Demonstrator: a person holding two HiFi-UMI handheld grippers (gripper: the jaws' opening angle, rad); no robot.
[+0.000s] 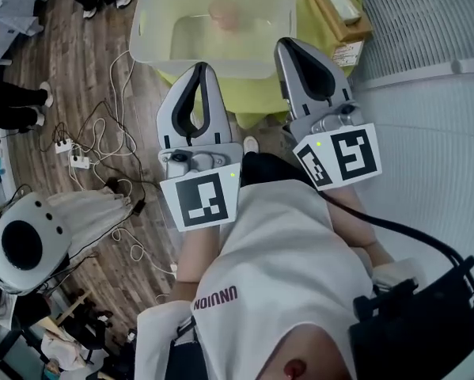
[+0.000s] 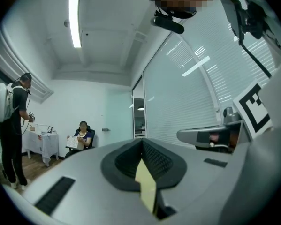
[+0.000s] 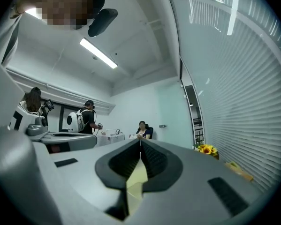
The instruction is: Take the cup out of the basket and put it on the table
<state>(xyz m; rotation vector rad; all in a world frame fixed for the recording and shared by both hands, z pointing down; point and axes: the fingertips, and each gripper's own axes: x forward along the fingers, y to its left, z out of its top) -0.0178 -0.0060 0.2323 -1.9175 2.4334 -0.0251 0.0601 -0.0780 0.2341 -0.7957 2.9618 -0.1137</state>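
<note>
Cup (image 1: 224,11) in basket (image 1: 153,28), ahead of left gripper (image 1: 200,70), right gripper (image 1: 287,46); both closed.

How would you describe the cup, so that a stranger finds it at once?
On the yellow-green table stands a translucent white basket. The cup is inside it, near the far wall, and is the only pinkish thing there.

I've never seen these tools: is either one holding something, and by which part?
Nothing is held. The left gripper and right gripper are both shut and empty; the cup sits in the basket.
</note>
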